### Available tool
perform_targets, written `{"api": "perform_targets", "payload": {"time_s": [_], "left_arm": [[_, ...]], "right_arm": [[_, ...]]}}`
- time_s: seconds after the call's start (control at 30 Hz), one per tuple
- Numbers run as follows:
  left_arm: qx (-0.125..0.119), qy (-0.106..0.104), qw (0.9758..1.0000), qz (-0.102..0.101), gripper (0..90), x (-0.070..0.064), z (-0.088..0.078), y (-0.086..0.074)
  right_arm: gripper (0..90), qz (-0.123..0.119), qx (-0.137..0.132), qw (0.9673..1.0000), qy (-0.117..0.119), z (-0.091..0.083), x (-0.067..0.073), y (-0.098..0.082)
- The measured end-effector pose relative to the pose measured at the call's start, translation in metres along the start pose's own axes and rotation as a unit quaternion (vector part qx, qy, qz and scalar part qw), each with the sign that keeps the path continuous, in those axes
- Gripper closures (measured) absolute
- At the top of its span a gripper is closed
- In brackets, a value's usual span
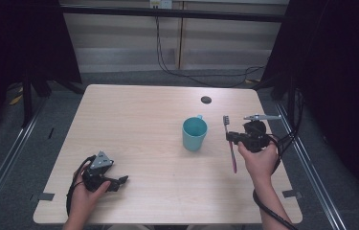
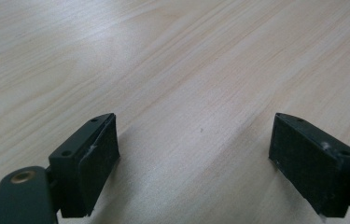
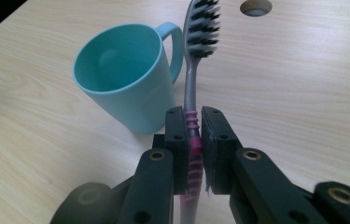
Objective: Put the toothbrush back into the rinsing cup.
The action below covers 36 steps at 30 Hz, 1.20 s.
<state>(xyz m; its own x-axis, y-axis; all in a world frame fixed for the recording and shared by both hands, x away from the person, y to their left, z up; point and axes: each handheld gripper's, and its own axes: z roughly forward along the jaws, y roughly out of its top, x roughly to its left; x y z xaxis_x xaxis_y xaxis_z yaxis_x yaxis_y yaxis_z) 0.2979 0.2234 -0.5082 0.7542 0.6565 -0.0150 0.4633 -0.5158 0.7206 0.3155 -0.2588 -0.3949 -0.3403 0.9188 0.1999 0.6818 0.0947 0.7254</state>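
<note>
Toothbrush (image 3: 192, 93) clamped in right gripper (image 3: 193, 140).
Teal mug (image 1: 194, 133) at its nine o'clock; left gripper (image 2: 193, 154) jaws gape, empty.

1. Light is falling evenly from overhead on the table (image 1: 139, 124) — surroundings are lying dark.
2. Soft shadows are pooling under the left gripper (image 2: 193, 154).
3. Near parts of the right gripper (image 3: 193, 135) are blurring — the mug (image 3: 126, 77) is staying sharp.
</note>
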Motion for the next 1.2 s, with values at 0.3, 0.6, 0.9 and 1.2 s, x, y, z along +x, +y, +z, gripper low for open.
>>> {"api": "perform_targets", "payload": {"time_s": [0.3, 0.6, 0.9, 1.2], "left_arm": [[0.0, 0.0, 1.0, 0.0, 15.5, 0.0, 0.0, 0.0], [0.0, 0.0, 1.0, 0.0, 15.4, 0.0, 0.0, 0.0], [0.0, 0.0, 1.0, 0.0, 15.5, 0.0, 0.0, 0.0], [0.0, 0.0, 1.0, 0.0, 15.5, 0.0, 0.0, 0.0]], "right_arm": [[81.7, -0.001, -0.022, 0.9997, 0.004, -0.003, 0.004, 0.01], [81.7, 0.012, -0.062, 0.9979, 0.011, -0.01, 0.005, 0.018], [81.7, 0.014, -0.086, 0.9961, 0.015, -0.014, 0.007, 0.026], [81.7, 0.003, -0.101, 0.9948, 0.01, -0.014, 0.013, 0.035]]}}
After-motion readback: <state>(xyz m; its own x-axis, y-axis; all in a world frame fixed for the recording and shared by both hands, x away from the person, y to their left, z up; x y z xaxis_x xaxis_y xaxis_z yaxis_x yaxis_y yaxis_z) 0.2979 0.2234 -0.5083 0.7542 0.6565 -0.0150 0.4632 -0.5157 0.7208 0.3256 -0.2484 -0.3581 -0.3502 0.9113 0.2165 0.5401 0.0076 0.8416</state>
